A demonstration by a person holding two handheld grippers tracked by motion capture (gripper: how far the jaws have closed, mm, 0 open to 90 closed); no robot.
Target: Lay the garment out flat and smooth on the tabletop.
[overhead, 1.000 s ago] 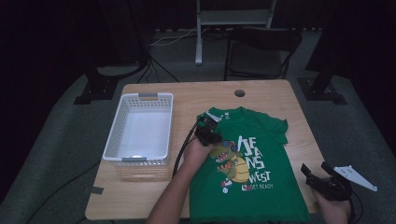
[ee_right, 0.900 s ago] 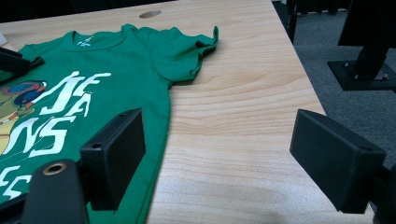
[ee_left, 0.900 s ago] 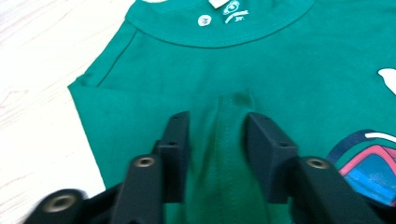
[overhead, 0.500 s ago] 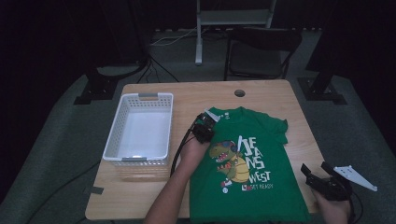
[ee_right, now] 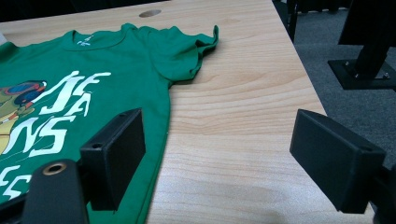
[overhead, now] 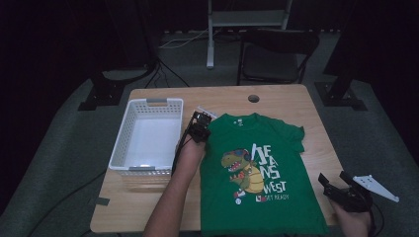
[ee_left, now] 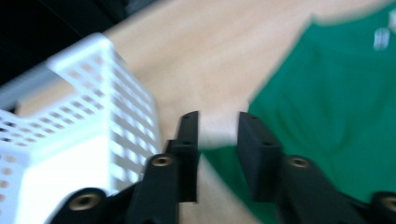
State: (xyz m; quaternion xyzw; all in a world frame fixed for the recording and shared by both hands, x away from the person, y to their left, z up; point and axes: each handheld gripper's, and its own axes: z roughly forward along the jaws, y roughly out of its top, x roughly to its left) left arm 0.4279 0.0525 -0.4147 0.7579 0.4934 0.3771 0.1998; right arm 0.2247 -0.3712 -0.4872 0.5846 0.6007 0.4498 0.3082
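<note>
A green T-shirt (overhead: pixel 276 133) with a dinosaur print lies flat, face up, on the wooden table (overhead: pixel 301 106). My left gripper (overhead: pixel 197 129) hovers at the shirt's left sleeve, between the shirt and the white basket (overhead: pixel 121 143). In the left gripper view, which is blurred, its jaws (ee_left: pixel 217 122) stand a little apart over the sleeve edge (ee_left: pixel 336 93), with nothing held. My right gripper (overhead: pixel 340 186) rests at the table's near right corner. Its jaws (ee_right: pixel 219 125) are wide open beside the shirt's right side (ee_right: pixel 116 60), empty.
The empty white perforated basket (ee_left: pixel 93 93) stands at the table's left. A small white tag (overhead: pixel 206 112) lies near the shirt's collar. A cable hole (overhead: pixel 253 98) sits at the far edge. A dark chair (overhead: pixel 276 49) stands behind the table.
My left gripper has moved away from me and slightly left, from the shirt's chest area to its left sleeve. The right gripper has stayed put.
</note>
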